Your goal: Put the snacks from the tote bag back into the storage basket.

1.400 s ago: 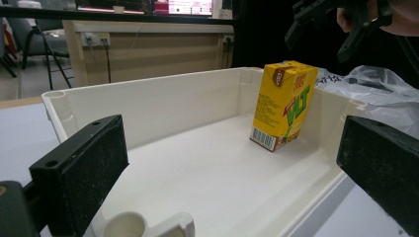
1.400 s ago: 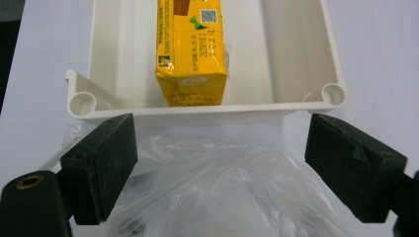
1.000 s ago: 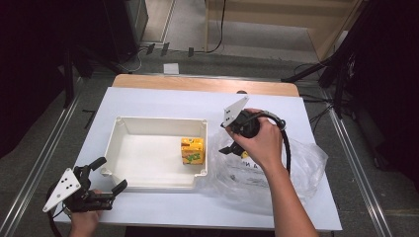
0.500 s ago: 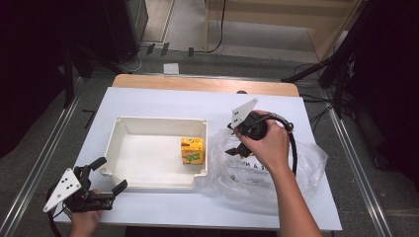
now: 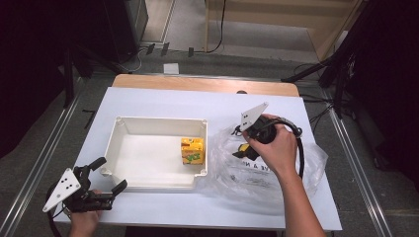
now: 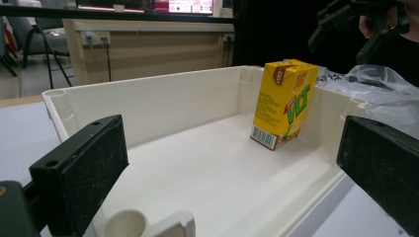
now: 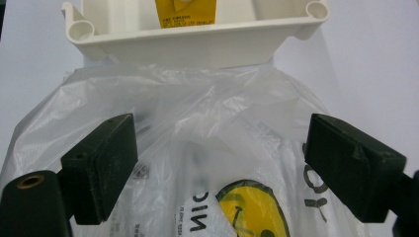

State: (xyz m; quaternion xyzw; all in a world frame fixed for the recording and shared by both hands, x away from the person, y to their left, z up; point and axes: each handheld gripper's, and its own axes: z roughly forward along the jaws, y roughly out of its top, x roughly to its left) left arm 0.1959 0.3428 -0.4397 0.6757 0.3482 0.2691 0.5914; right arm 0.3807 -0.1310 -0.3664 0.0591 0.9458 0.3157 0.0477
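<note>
Plastic bag between wide-apart jaws of right gripper.

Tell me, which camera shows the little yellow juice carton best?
The left gripper view: the small yellow drink carton stands upright and close inside the white plastic tray, its green lettering and barcode clear. The high view shows it small from above. The right gripper view catches just its bottom edge past the tray wall.
</note>
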